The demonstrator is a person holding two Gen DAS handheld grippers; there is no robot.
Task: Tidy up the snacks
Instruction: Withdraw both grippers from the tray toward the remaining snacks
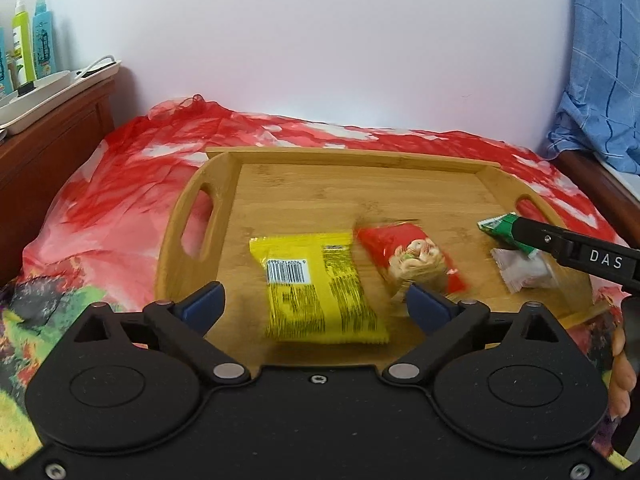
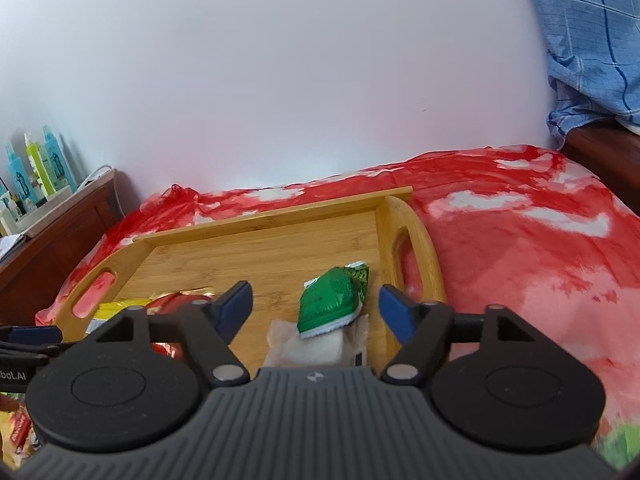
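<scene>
A bamboo tray (image 1: 304, 184) with handle slots lies on a red floral cloth. In it lie a yellow packet (image 1: 320, 284), barcode up, a red packet (image 1: 412, 256) with a clear window, a white packet (image 1: 524, 270) and a green packet (image 1: 505, 229) resting on it. My left gripper (image 1: 316, 304) is open over the tray's near edge, its fingers either side of the yellow packet. My right gripper (image 2: 316, 308) is open, with the green packet (image 2: 334, 300) and white packet (image 2: 316, 346) between its fingers; the tray (image 2: 256, 236) lies ahead. Its finger reaches in from the right in the left view.
A wooden cabinet (image 1: 48, 148) at the left carries a white tray and several bottles (image 1: 24, 44). A white wall stands behind. A blue checked cloth (image 1: 600, 60) hangs at the right. The red cloth (image 2: 520, 248) spreads to the tray's right.
</scene>
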